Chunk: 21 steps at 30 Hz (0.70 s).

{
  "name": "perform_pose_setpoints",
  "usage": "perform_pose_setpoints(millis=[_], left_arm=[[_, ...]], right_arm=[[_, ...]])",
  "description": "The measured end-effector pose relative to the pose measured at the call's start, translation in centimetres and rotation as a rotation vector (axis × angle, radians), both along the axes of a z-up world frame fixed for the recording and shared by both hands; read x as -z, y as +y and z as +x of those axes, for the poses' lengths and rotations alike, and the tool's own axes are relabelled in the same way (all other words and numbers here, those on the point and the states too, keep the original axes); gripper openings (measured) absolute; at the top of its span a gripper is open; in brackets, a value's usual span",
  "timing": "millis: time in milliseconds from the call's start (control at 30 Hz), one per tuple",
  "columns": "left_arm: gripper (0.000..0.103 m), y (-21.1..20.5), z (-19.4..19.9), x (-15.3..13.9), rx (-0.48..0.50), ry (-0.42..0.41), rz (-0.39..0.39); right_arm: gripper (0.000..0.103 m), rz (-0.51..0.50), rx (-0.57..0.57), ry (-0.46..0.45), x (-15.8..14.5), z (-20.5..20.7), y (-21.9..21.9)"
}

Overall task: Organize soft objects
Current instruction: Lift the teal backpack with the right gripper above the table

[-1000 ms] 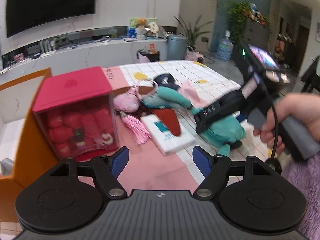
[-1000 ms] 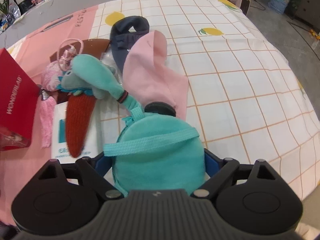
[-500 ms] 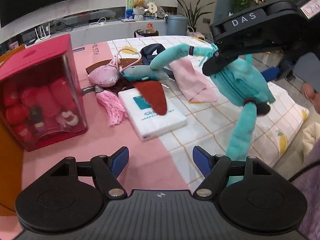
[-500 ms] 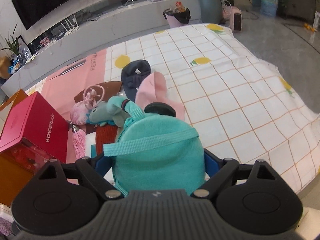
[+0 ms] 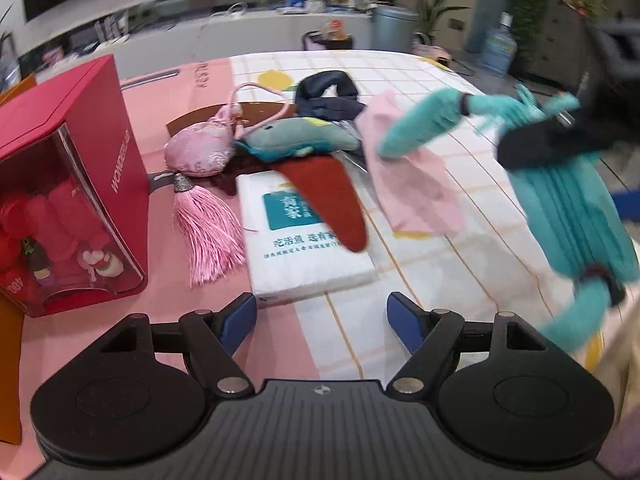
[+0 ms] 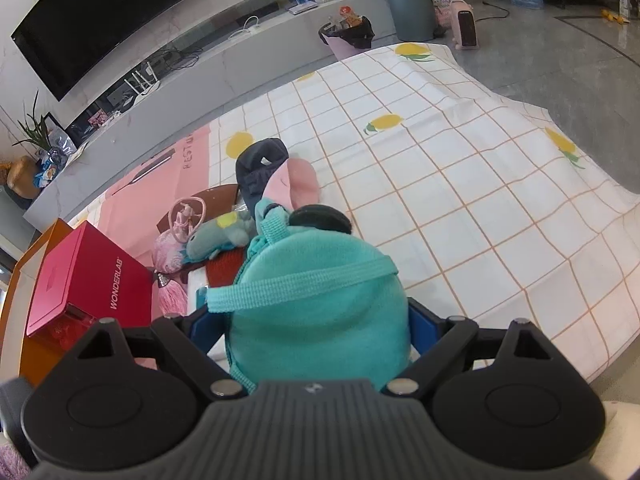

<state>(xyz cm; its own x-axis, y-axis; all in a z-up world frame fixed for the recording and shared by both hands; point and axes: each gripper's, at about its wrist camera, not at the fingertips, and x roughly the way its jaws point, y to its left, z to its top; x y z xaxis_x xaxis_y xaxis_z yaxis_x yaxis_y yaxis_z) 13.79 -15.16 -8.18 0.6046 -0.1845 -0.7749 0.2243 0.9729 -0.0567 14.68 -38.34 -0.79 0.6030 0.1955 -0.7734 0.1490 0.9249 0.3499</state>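
My right gripper [image 6: 312, 328] is shut on a teal plush bag [image 6: 316, 320] with long limbs and holds it up off the table. In the left wrist view the teal plush [image 5: 568, 208] hangs blurred at the right, one limb over the pink cloth [image 5: 412, 188]. My left gripper [image 5: 322, 312] is open with nothing between its fingers, low over the near end of a white tissue pack [image 5: 304, 264]. On the table lie a pink tasselled sachet [image 5: 196, 156], a grey-teal fish plush [image 5: 296, 140], a rust-red felt piece [image 5: 328, 196] and a navy item [image 5: 328, 96].
A red windowed gift box [image 5: 68, 184] with red plush inside stands at the left, with an orange box [image 5: 8, 312] beside it. The tablecloth [image 6: 460, 200] is pink on the left and checked on the right. The table's right edge drops to the floor.
The right gripper has risen with the teal plush, whose long limb has come away from the pile. The left gripper has moved in lower and closer to the tissue pack.
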Motion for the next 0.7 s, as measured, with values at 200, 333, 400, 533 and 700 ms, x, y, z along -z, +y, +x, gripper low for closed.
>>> perform_pose_setpoints(millis=[200, 333, 400, 533, 700], left_arm=[[0.088, -0.4, 1.1, -0.6, -0.015, 0.058, 0.062], [0.093, -0.7, -0.8, -1.9, 0.065, 0.004, 0.154], [0.095, -0.7, -0.8, -2.6, 0.056, -0.029, 0.139], [0.095, -1.0, 1.4, -2.3, 0.040, -0.003, 0.087], [0.095, -0.9, 3.5, -1.0, 0.025, 0.061, 0.072]], right_arm=[[0.089, -0.007, -0.052, -0.003, 0.0, -0.1, 0.8], [0.089, -0.014, -0.035, -0.001, 0.0, -0.3, 0.5], [0.089, -0.013, -0.022, 0.002, 0.0, -0.4, 0.2], [0.089, -0.014, -0.022, 0.002, -0.1, -0.3, 0.2], [0.089, -0.031, -0.051, 0.009, 0.1, -0.2, 0.5]])
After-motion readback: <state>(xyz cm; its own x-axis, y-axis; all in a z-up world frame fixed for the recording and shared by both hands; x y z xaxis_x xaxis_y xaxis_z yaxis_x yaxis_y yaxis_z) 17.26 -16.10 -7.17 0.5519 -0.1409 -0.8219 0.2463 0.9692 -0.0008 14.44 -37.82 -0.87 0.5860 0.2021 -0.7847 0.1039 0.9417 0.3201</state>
